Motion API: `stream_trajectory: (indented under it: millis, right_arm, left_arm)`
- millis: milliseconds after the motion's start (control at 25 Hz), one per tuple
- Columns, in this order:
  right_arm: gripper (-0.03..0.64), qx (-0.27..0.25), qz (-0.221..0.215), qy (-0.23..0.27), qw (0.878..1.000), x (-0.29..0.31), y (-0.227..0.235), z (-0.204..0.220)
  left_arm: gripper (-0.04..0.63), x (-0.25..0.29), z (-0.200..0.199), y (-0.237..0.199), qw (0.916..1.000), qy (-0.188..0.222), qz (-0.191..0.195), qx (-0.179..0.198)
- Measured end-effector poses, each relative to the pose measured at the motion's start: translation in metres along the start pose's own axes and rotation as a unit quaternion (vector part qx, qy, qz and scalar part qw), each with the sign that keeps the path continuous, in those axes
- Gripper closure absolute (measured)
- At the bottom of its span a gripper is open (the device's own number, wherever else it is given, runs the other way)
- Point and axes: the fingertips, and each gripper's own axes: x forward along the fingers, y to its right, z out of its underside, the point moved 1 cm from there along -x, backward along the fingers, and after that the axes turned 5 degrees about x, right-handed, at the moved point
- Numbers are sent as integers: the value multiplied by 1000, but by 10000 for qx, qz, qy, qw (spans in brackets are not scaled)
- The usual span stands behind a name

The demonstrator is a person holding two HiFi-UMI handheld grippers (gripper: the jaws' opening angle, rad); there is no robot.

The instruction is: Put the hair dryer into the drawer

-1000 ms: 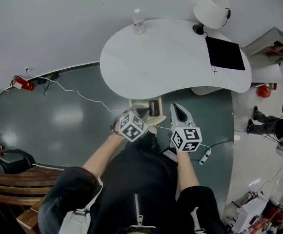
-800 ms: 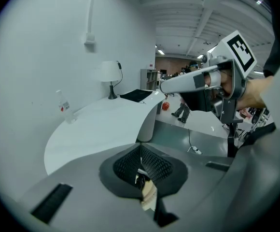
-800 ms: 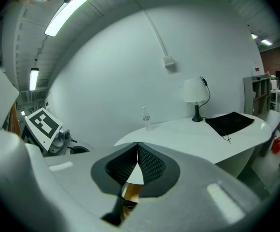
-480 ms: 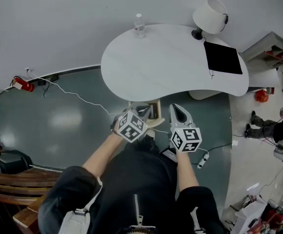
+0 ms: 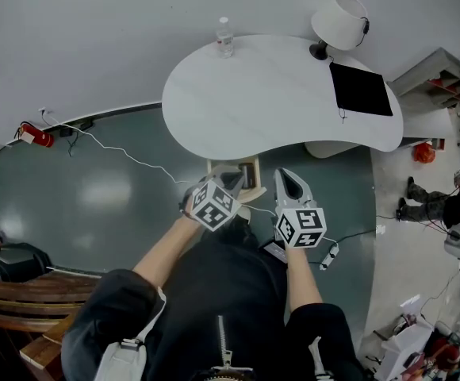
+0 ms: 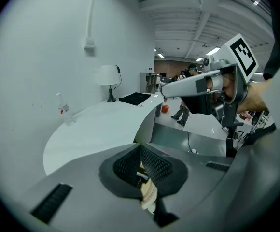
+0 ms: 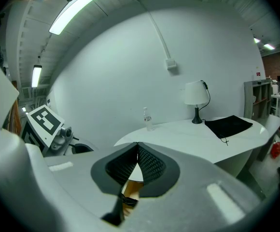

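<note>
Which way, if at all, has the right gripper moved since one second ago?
No, there is no visible move. In the head view the right gripper keeps its place relative to the white power strip on the floor beside it.

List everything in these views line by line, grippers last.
table: one, white, curved, against the wall
water bottle: one, clear, at the table's far edge
lamp: one, white shade, at the table's right end
mat: one, black, on the table beside the lamp
wooden unit: one, light wood, under the table's near edge
cable: one, white, across the grey floor at left
red object: one, on the floor by the wall, left
power strip: one, white, on the floor at right
hair dryer: none that I can make out
left gripper: one, grey, jaws shut, empty
right gripper: one, grey, jaws shut, empty
</note>
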Motion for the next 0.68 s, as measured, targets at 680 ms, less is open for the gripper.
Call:
stream_trajectory:
  millis: [680]
  right_arm:
    - [614,5,36,-69,10000,-1,1,5]
  left_arm:
    - [580,10,12,4,9998,-164,124,48]
